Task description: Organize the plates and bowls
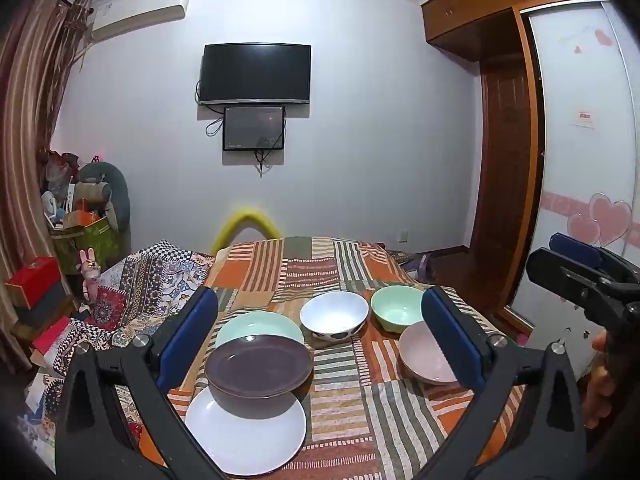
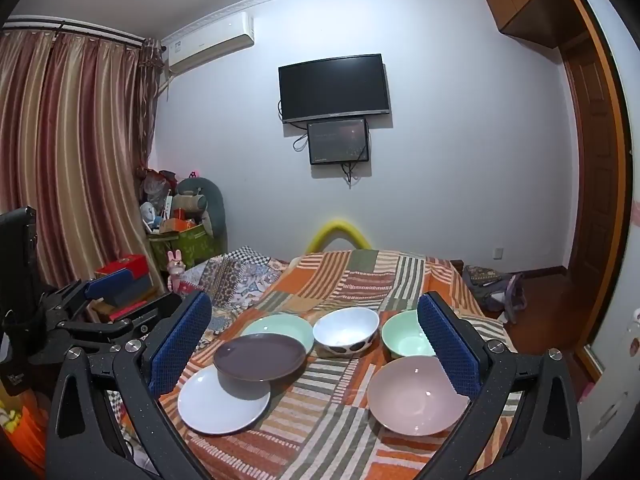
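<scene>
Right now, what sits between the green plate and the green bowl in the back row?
The white bowl with dark spots stands between the green plate and the green bowl, apart from both; both wrist views show it.

On the bed's patchwork cover (image 2: 340, 280), a brown plate (image 2: 260, 356) overlaps a white plate (image 2: 216, 404) and a green plate (image 2: 280, 330) near the left edge; the pink bowl (image 2: 416, 396) lies toward the right edge.
</scene>
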